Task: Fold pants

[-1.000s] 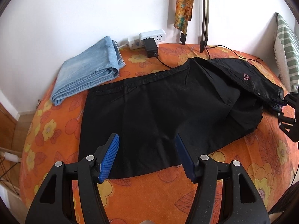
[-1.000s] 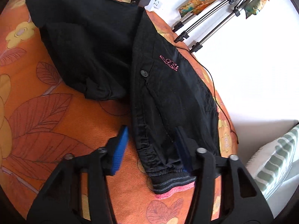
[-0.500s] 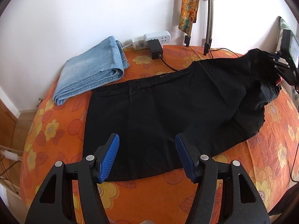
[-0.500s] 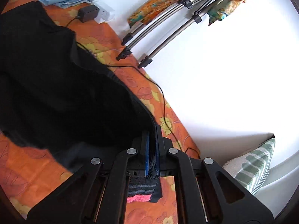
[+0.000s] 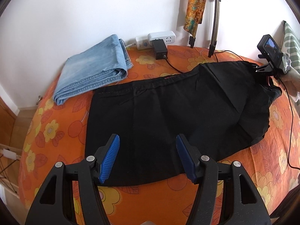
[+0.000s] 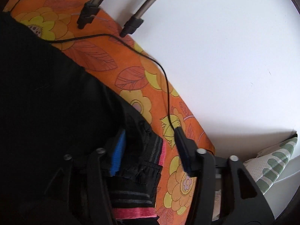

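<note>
Left wrist view only: folded light-blue denim jeans [image 5: 93, 73] at 11 o'clock, a white power strip with black adapter [image 5: 159, 41] at 12 against the wall, and the whole spread of the black fabric pants [image 5: 168, 116].
Right wrist view only: the pants' ribbed cuff with pink trim [image 6: 136, 195] close up, a thin black cable [image 6: 165, 75] snaking over the cover, a green-striped pillow [image 6: 275, 161] at 4 o'clock.
Pants, place: flat on the orange flower-print bed cover [image 5: 56, 131], centre of the bed.
Pants, long axis: runs 9 to 3 o'clock in the left view; the bunched cuff end points to 3, under the right gripper [image 5: 270, 69].
Left gripper [image 5: 148, 157]: blue pads spread apart, hovering over the near hem, nothing between them.
Right gripper [image 6: 151, 150]: jaws have just been opening; pads stand wide, the cuff lying loose between them, unpinched.
</note>
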